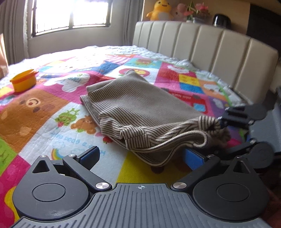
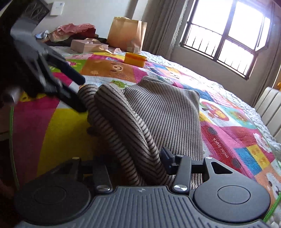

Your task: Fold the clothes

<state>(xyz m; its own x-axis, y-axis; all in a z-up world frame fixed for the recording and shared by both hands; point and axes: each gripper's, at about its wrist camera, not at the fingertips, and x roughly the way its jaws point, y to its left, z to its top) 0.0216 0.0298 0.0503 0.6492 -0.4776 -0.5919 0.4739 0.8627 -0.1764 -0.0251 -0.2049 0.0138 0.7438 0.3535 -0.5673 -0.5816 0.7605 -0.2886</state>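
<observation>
A brown-and-cream striped garment (image 1: 140, 105) lies partly folded on a colourful quilt (image 1: 43, 114). Its near hem is lifted and bunched. In the left wrist view my left gripper (image 1: 140, 156) stands open, fingers wide apart, with the hanging hem between them and draped over the right blue pad (image 1: 193, 158). At the right, my right gripper (image 1: 226, 135) pinches the garment's raised corner. In the right wrist view a thick roll of the garment (image 2: 133, 126) fills my right gripper (image 2: 133, 164), which is shut on it. My left gripper (image 2: 81, 94) sits open at the roll's far end.
An orange-yellow lidded tub (image 1: 23, 81) (image 2: 135, 59) stands on the quilt (image 2: 237, 140) toward the window. A padded headboard (image 1: 210, 47) bounds the far side, with plush toys (image 1: 160, 10) above. A paper bag (image 2: 126, 35), a box (image 2: 87, 45) and piled clothes (image 2: 75, 31) sit at the bed's end.
</observation>
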